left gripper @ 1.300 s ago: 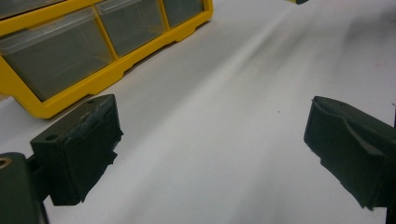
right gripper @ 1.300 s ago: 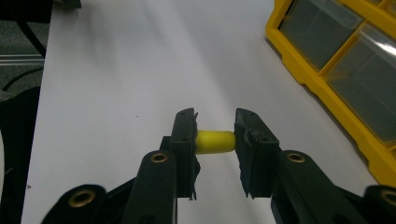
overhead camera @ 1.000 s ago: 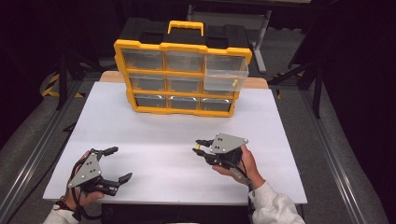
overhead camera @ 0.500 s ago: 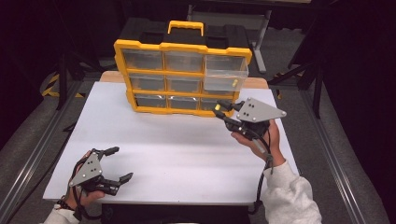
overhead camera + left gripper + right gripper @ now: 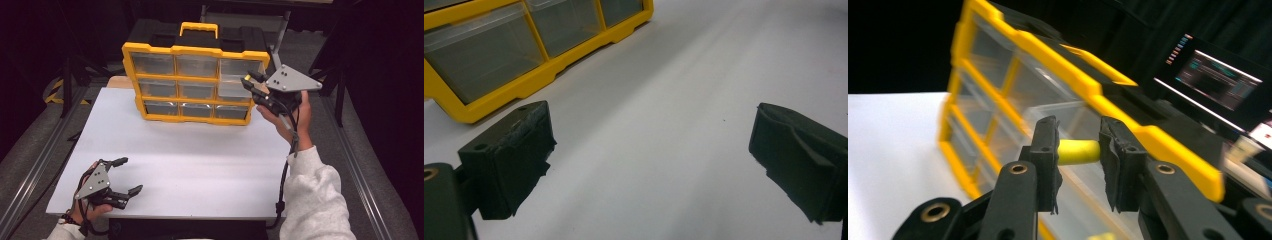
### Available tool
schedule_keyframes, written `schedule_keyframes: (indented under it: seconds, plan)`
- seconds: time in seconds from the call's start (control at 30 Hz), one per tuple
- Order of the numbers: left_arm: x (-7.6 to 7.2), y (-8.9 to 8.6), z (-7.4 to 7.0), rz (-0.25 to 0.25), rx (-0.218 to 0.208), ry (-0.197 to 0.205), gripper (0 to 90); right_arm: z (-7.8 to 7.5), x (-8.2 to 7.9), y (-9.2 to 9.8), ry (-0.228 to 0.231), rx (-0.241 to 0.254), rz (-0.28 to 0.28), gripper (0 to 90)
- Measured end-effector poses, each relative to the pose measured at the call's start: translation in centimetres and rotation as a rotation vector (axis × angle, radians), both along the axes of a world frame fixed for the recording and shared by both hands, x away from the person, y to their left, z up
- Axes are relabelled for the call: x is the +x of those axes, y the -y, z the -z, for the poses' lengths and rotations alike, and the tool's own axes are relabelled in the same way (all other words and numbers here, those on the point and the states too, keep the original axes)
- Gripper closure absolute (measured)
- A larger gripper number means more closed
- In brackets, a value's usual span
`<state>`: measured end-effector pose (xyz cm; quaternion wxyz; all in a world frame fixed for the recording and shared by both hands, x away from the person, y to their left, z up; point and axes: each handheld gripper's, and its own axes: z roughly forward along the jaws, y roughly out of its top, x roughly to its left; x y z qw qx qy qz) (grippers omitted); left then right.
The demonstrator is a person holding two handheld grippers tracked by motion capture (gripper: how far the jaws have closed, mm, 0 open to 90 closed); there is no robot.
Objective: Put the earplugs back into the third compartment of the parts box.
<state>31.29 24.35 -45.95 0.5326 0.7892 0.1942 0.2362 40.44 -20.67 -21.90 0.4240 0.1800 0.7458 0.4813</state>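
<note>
We've got the right tool [image 5: 248, 82] pinching a small yellow piece [image 5: 1078, 152] up by the organizer's [image 5: 195, 50] pulled-out right drawer [image 5: 231, 88], left tool [image 5: 124, 175] wide open near us on the surface [image 5: 200, 160], and a slightly off release probably drops it outside.

room: dark | floor [image 5: 30, 135]: grey | table [image 5: 200, 165]: white | monitor [image 5: 1218, 80]: lit, at the back

A lab or recording studio: black curtains all round, a white counter [image 5: 200, 160] on a metal frame, tripod legs [image 5: 67, 75], a lit monitor [image 5: 1220, 80].
</note>
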Motion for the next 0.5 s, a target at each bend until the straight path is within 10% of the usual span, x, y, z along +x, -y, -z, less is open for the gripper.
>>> schedule_keyframes:
  seconds: [0.5]
  plan:
    - [0.0, 0.0, 0.0, 0.005, 0.008, -0.005, 5.4, -0.2, 4.4, 0.1, -0.057, 0.051, 0.139, 68.5]
